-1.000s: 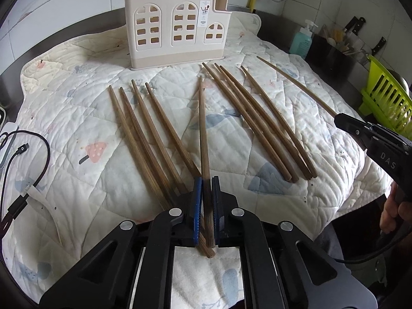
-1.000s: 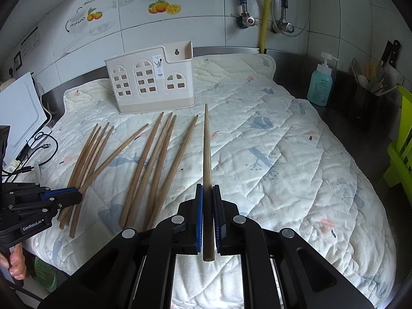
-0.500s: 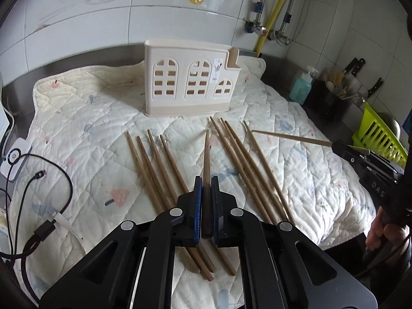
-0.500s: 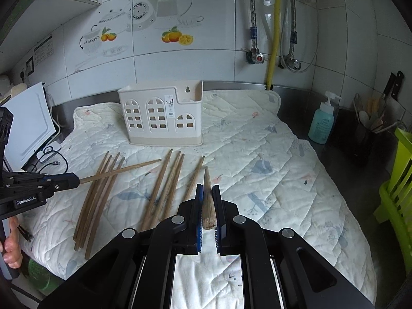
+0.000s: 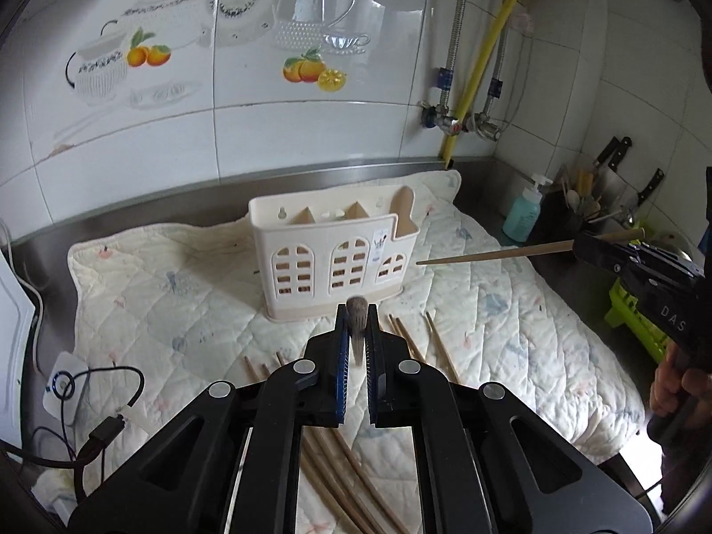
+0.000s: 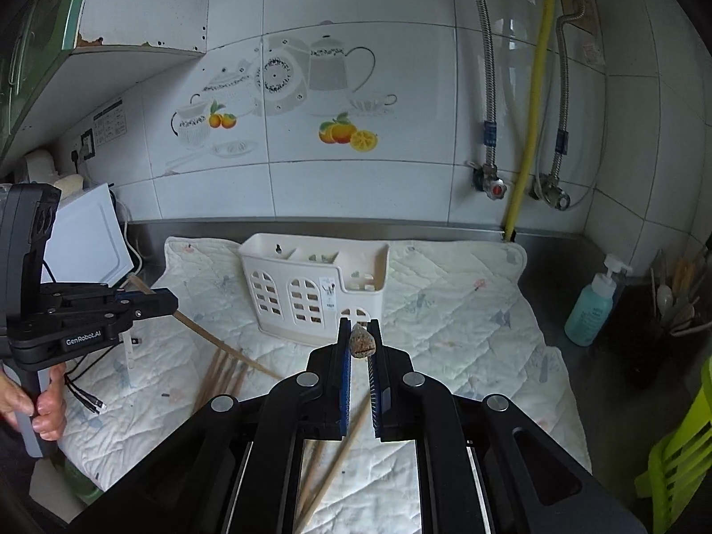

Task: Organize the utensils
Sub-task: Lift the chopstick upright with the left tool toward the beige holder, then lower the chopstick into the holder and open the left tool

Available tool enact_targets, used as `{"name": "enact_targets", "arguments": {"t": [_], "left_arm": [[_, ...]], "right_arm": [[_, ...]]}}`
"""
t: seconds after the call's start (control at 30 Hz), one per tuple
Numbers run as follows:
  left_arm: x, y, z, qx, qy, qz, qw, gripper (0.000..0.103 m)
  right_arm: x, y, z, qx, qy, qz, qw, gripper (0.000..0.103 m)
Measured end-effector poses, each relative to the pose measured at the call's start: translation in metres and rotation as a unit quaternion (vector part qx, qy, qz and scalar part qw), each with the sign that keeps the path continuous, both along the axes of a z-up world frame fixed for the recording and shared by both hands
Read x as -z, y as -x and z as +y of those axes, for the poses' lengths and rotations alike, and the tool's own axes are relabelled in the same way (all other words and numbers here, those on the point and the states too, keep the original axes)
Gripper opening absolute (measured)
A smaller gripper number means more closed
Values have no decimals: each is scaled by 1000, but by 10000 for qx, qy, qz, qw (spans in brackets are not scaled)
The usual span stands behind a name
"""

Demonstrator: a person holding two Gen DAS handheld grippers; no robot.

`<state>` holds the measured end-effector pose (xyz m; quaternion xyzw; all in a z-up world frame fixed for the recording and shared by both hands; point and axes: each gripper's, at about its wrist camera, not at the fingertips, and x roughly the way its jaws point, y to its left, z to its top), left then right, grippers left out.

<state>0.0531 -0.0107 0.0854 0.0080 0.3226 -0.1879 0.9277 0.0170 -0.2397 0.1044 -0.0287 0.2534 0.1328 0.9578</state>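
White-tiled kitchen wall behind a quilted cloth (image 5: 147,293) on the bench. Cream plastic utensil caddy (image 5: 331,258) mid-frame. Each hand-held gripper, left (image 5: 357,333) and right (image 6: 359,342), is clamped on one brown wooden chopstick, seen end-on. Loose chopsticks (image 5: 338,489) lower centre, partly hidden by gripper bodies.

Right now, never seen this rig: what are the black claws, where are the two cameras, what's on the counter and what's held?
No robot: a person holds a two-finger gripper in each hand, with a fisheye camera on each looking along its fingers. The left wrist view shows the left gripper shut on a chopstick, seen end-on. The right wrist view shows the right gripper shut on another chopstick. Each view also catches the other gripper from the side. On the quilted mat stand a cream utensil holder and loose chopsticks.
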Motion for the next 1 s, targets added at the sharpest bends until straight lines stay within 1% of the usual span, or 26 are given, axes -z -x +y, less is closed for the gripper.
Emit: {"name": "enact_targets", "arguments": {"t": [0.17, 0.27, 0.4, 0.47, 0.53, 0.6, 0.73, 0.8, 0.9, 1.0], "left_arm": [[-37, -10, -6, 49, -125, -300, 9995, 5], [-62, -15, -9, 44, -208, -554, 9982, 5], [-97, -25, -13, -108, -303, -961, 9949, 5], [-113, -32, -12, -261, -334, -1199, 9919, 5], [-126, -41, -11, -432, -387, -1412, 9883, 5], [-135, -53, -10, -560, -322, -1518, 9863, 5], [-144, -79, -5, -762, -188, -1611, 9838, 5], [-144, -90, -5, -860, -199, -1688, 9817, 5], [-135, -106, -7, -950, -243, -1644, 9815, 5], [-119, -123, -8, -988, -274, -1423, 9845, 5]], "right_arm": [[-36, -13, 0, -212, 46, -78, 9997, 7], [-49, -25, 0, -306, 73, -27, 9995, 7], [-49, -46, 4, -329, 207, 147, 9991, 7], [-47, -55, 5, -325, 258, 239, 9989, 7], [-44, -63, 6, -317, 274, 321, 9986, 7], [-42, -69, 5, -299, 287, 358, 9985, 7], [-38, -80, 3, -269, 273, 416, 9984, 7], [-35, -84, 3, -265, 300, 467, 9981, 7], [-30, -90, 5, -298, 333, 545, 9975, 7], [-25, -94, 7, -338, 353, 609, 9970, 7]]}}
